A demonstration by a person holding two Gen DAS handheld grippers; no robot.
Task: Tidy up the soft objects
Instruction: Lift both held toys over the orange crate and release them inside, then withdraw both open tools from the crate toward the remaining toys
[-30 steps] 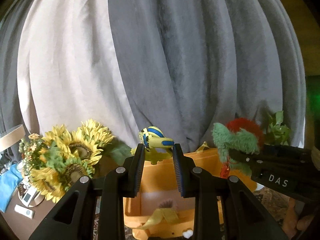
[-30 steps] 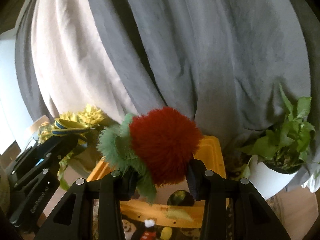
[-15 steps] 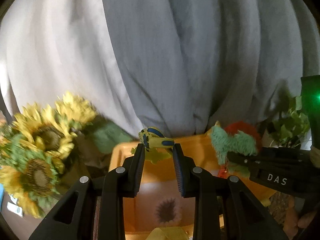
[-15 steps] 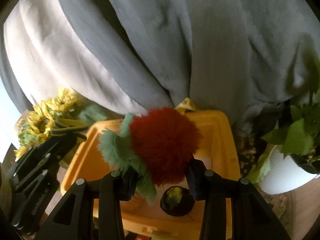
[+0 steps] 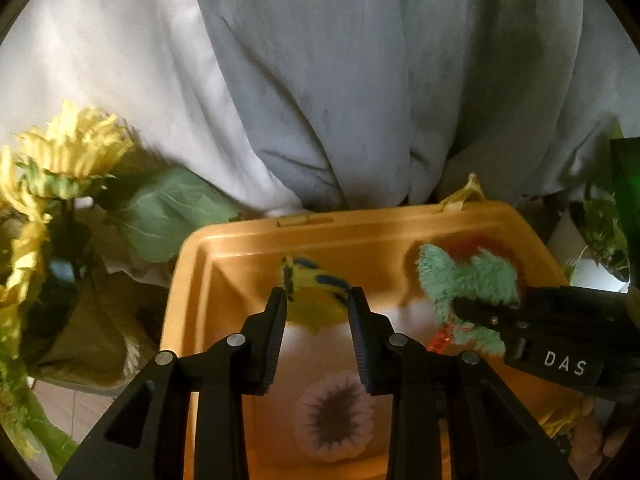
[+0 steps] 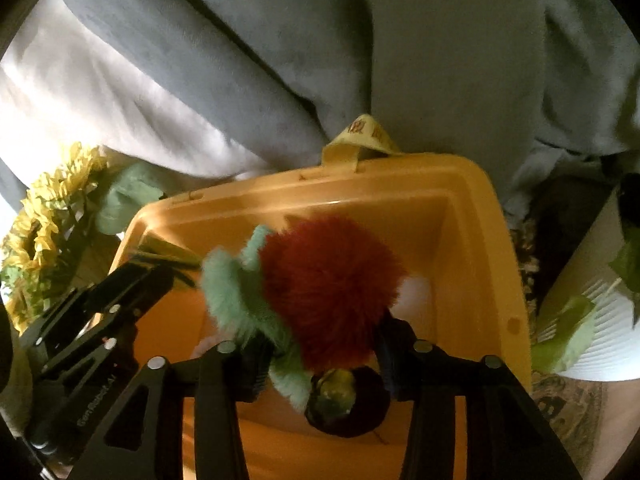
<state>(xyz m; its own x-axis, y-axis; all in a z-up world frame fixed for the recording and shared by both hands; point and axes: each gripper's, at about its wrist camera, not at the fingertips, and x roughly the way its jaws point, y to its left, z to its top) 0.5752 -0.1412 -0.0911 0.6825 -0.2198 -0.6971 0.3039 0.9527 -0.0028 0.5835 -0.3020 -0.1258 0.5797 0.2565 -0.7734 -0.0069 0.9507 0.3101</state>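
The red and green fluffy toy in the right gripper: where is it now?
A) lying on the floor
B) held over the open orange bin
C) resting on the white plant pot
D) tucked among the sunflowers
B: the right gripper clamps the red and green fluffy toy above the orange bin.

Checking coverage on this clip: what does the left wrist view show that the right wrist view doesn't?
Only the left wrist view shows the pale fluffy toy with a dark centre on the bin floor. Only the right shows the white ribbed plant pot and a dark round toy. Both show the yellow bin, sunflowers, the left gripper holding the yellow-and-blue toy, and the right gripper holding the red-and-green plush.
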